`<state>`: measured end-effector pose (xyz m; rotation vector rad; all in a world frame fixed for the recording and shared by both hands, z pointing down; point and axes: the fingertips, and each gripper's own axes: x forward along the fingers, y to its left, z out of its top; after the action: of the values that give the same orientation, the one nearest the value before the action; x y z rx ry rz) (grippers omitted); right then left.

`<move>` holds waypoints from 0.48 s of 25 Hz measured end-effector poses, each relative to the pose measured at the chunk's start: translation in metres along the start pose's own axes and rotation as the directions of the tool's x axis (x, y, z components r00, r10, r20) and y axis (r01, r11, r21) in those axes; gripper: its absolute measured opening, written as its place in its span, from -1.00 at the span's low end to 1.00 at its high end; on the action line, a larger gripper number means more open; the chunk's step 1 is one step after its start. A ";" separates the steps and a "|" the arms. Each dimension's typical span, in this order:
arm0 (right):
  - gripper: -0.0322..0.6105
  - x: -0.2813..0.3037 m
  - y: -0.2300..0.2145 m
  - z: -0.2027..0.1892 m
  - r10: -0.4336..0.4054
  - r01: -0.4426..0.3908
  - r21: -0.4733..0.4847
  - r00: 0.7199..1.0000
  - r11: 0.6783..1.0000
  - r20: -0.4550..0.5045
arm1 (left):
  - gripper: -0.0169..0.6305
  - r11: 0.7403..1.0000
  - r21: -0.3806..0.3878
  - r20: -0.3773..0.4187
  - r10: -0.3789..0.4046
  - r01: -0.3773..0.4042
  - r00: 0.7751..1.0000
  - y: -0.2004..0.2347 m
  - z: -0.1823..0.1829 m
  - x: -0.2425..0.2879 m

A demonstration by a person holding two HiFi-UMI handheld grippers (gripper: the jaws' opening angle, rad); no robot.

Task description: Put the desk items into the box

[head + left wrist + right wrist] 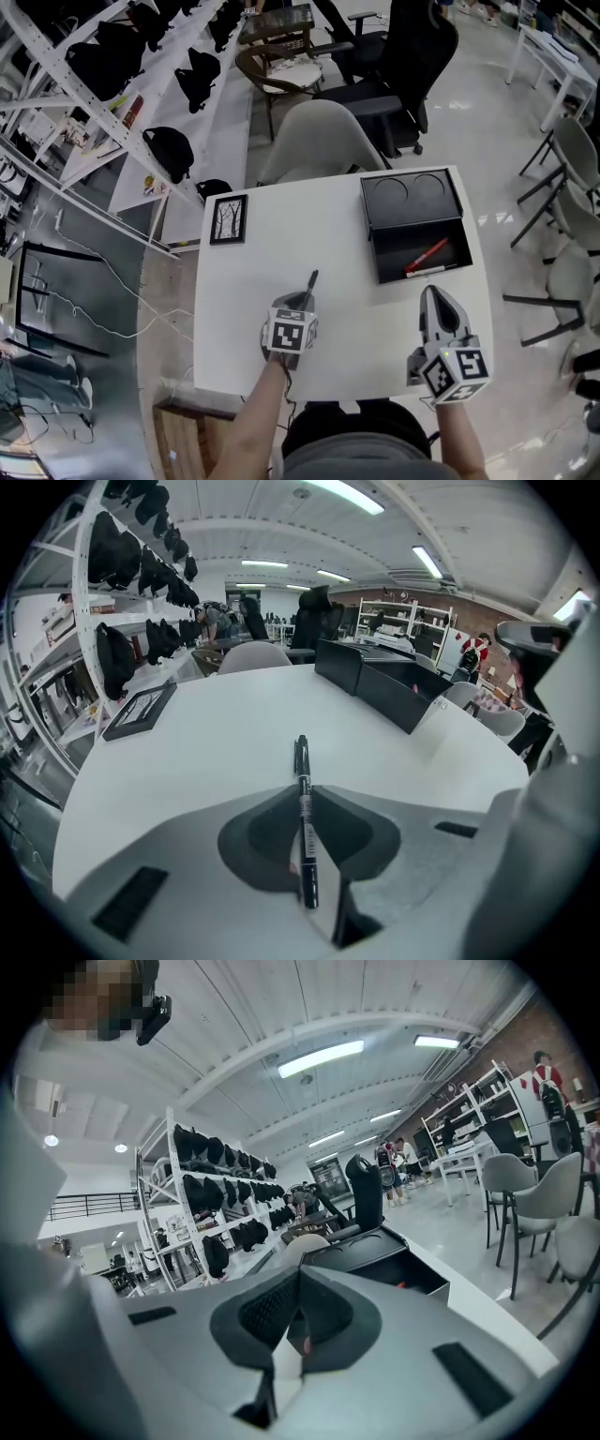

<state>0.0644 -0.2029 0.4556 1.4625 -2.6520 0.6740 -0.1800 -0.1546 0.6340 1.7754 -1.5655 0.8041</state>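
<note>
Left gripper (302, 789) pinching black pen (301, 759) — half hidden overhead, right gripper (297, 1283) closed, empty.

I see a smooth, faintly sheeny white table (272, 272), a glossy black plastic pen (304, 808) just nine o'clock of centre, a matt black box (419, 228) at two o'clock, and my matt grey plastic left gripper (302, 787) with rough dark pads (262, 841).

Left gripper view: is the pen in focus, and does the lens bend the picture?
Left gripper view: the black pen looks sharp; the fisheye lens curves the table edge and blackens the corners; the ceiling lamps show as bright strips, with no glare on the table. Head view: the same table looks nearly square, so there is less bending there.
</note>
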 end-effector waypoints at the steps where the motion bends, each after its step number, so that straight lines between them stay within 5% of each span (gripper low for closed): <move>1: -0.89 0.000 0.001 0.001 0.002 -0.002 -0.002 1.000 1.000 0.002 | -0.81 1.000 -0.001 0.008 -0.002 0.002 1.000 -0.001 0.001 -0.001; 12: -0.89 -0.010 -0.014 0.010 -0.030 0.030 -0.008 0.999 1.000 0.032 | -0.81 0.999 0.033 0.202 -0.010 0.004 0.979 -0.015 0.067 -0.032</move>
<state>0.0832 -0.2052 0.4487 1.5205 -2.6469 0.6419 -0.1660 -0.1866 0.5662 1.9357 -1.6823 0.6660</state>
